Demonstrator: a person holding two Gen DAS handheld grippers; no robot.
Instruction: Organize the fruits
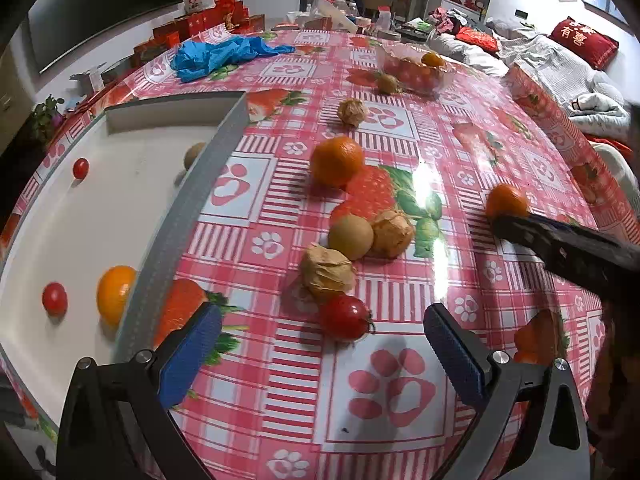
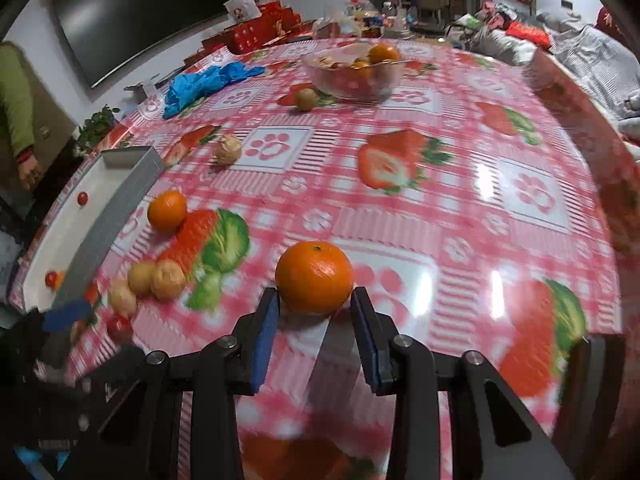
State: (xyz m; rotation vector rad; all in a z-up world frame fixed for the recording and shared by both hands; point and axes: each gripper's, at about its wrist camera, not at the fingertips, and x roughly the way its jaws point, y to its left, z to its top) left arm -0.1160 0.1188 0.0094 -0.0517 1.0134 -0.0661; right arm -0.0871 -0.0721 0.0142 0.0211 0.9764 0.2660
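Tablecloth [image 2: 440,200]; right gripper [image 2: 316,304] jaws flanking mandarin [image 2: 314,277].

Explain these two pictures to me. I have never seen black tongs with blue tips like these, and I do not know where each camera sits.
There is no robot here: a person holds a two-finger gripper in each hand, and a fisheye camera on each looks forward along its fingers. One picture comes from the left gripper, which is open above a cherry tomato. The other comes from the right gripper, whose blue pads stand either side of a tangerine that sits on the strawberry tablecloth; whether they already press it I cannot tell. Nothing is lifted. Loose fruit lies about: another tangerine, husked berries, a round tan fruit. A white tray on the left holds a few pieces, and a clear bowl stands further off.
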